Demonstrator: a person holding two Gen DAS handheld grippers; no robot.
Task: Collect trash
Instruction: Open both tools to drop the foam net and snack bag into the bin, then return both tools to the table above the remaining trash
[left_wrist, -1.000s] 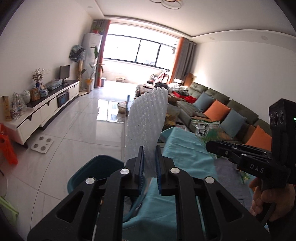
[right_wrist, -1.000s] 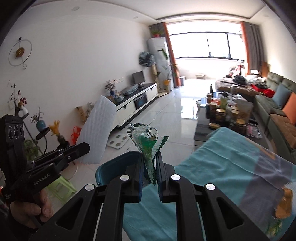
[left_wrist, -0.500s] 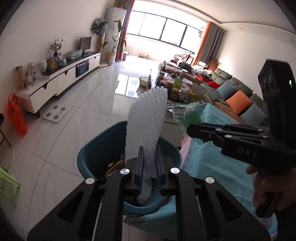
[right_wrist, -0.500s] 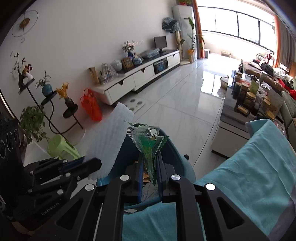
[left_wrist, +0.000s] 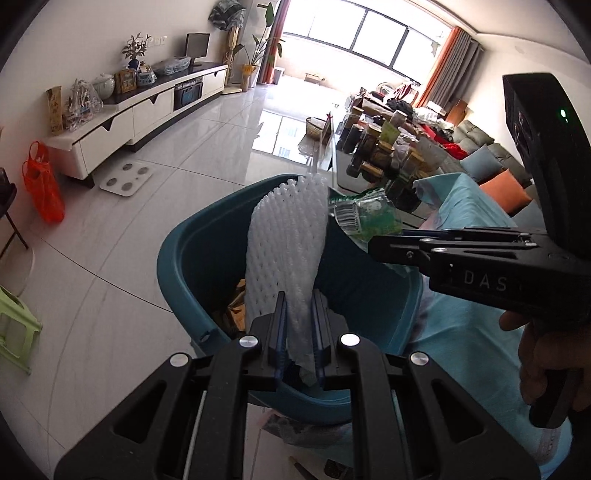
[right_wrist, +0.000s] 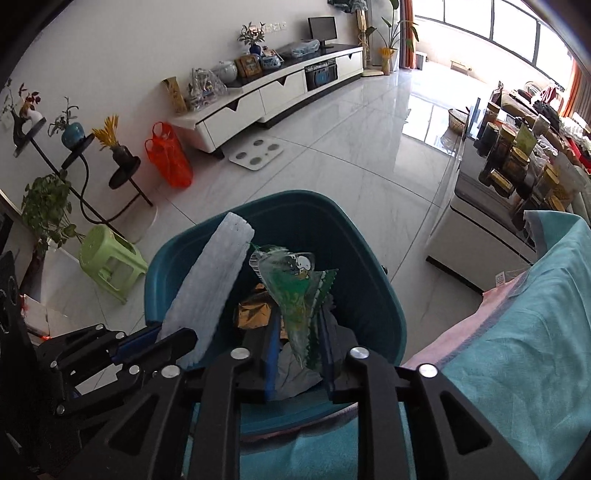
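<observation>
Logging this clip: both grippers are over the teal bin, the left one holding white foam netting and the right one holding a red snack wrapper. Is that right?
Not quite. The wrapper in the right gripper is green, not red; the right wrist view shows the green wrapper clearly. The rest stands: the left gripper holds the white foam netting, and both are over the teal bin.

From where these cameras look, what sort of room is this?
Most likely a home living room: a long white TV cabinet with a small screen, a sofa with cushions, and a glossy tiled floor.
</observation>
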